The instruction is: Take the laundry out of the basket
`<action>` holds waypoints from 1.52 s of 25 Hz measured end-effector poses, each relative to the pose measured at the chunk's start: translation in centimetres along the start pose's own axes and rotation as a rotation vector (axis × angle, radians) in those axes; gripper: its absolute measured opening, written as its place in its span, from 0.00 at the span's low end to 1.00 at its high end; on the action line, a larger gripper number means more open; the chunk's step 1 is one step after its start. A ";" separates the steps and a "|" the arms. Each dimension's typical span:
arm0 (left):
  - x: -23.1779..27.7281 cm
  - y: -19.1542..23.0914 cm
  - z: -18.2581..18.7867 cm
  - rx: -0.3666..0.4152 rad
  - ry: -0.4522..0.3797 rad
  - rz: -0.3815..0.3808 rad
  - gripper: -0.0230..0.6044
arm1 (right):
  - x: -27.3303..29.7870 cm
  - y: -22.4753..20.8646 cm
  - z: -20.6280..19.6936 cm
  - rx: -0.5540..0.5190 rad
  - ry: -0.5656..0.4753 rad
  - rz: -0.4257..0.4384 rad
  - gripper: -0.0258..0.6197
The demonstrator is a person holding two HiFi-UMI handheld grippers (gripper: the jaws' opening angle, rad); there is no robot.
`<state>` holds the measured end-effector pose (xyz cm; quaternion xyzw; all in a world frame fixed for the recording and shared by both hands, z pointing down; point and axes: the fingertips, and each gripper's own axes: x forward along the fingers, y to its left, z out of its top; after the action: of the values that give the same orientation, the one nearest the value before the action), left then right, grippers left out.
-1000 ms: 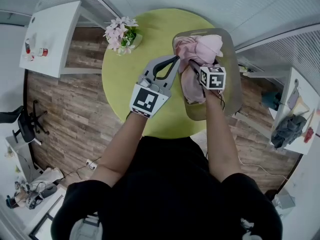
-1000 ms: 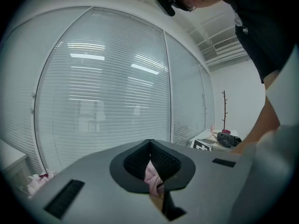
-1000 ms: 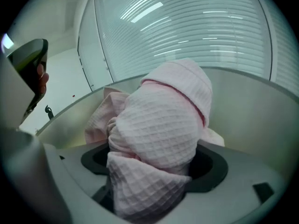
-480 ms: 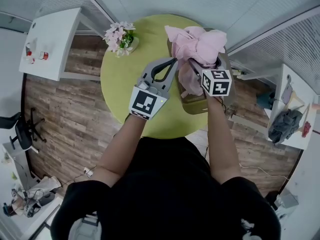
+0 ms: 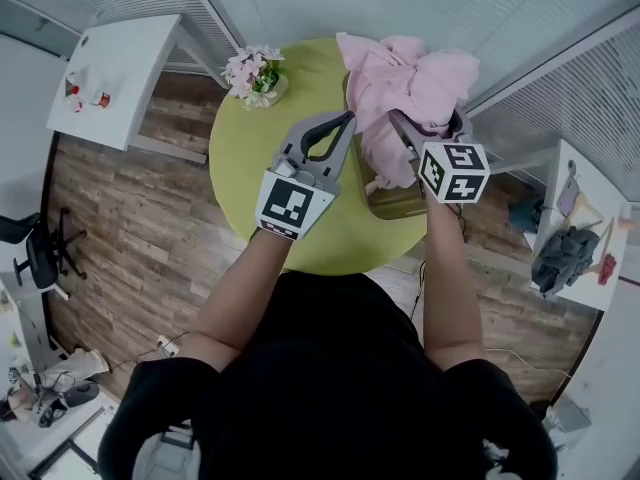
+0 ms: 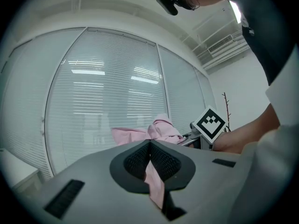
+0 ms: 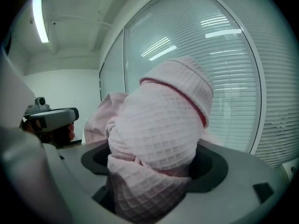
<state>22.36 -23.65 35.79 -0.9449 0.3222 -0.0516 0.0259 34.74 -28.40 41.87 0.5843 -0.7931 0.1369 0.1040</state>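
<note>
Reference: round green table (image 5: 260, 188). The basket (image 5: 398, 204) sits at the table's right edge, partly screened from above by cloth. The pink laundry (image 5: 410, 83), waffle-weave with a red-trimmed edge, is bunched over the table's far right side, above the basket. Whether its lowest fold clears the basket cannot be determined. The left gripper (image 5: 349, 120) is over the table's centre, jaws pressed together on a thin fold of the laundry (image 6: 155, 185). The right gripper (image 5: 400, 126) is over the table's right edge, jaws clamped on a thick wad of the laundry (image 7: 159, 139). A flower pot (image 5: 256, 71) stands at the table's far left edge.
</note>
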 end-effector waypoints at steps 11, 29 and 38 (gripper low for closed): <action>-5.5 1.0 3.4 0.027 -0.015 0.124 0.04 | -2.8 5.5 5.9 -0.075 -0.095 0.096 0.76; -16.1 7.2 5.2 0.047 -0.073 0.174 0.04 | -2.4 19.4 10.5 -0.130 -0.149 0.149 0.76; -23.3 11.5 2.7 0.032 -0.060 0.192 0.04 | 0.3 28.2 7.8 -0.114 -0.101 0.175 0.76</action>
<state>-2.63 -18.50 30.32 -0.9103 0.4093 -0.0259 0.0554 7.71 -23.38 31.93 0.5119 -0.8520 0.0703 0.0845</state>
